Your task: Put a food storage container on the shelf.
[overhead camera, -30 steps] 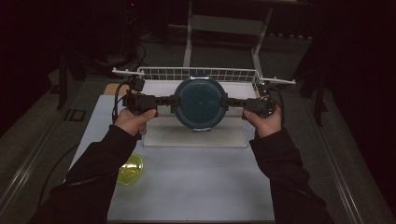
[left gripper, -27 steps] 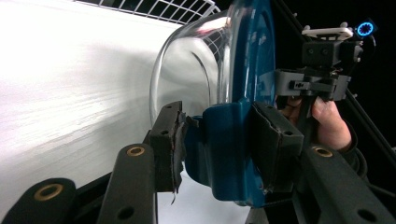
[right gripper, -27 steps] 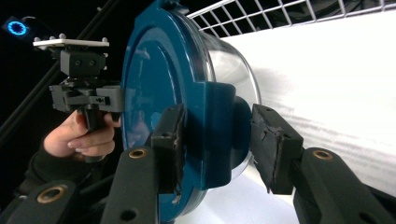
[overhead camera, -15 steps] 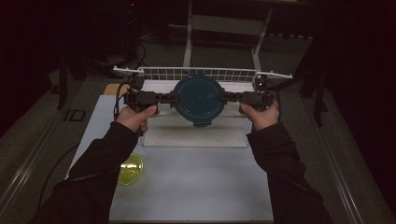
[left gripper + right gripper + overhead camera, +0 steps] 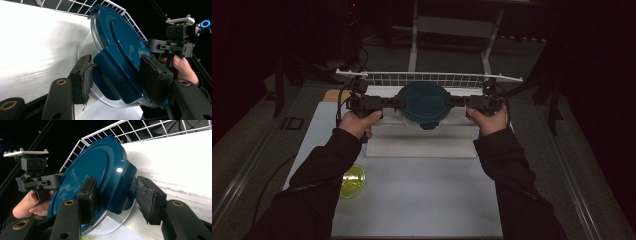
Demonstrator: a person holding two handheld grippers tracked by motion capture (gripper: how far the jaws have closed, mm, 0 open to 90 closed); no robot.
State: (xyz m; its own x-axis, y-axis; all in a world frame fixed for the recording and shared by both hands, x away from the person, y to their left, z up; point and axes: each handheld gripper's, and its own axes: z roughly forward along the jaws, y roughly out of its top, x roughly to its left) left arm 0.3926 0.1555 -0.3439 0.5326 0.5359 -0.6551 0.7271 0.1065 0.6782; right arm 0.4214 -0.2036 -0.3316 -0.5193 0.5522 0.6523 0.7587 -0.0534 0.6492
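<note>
A round clear container with a dark teal lid [image 5: 424, 102] stands tilted on edge in front of the white wire rack [image 5: 432, 78]. My left gripper [image 5: 398, 102] is at its left side and my right gripper [image 5: 451, 101] at its right. In the left gripper view the jaws [image 5: 116, 71] straddle a lid clip [image 5: 112, 75]; they have just been opening. In the right gripper view the jaws [image 5: 117, 188] straddle the opposite clip [image 5: 122, 187], also just opening. A gap shows between that clip and the outer pad [image 5: 146, 195].
A white tray [image 5: 422, 142] lies under the container on the pale table [image 5: 422, 200]. A yellow-green item [image 5: 352, 181] sits at the front left beside my left sleeve. Dark stands and cables surround the table.
Both hands and the container between them have shifted a little farther back, toward the wire rack.
</note>
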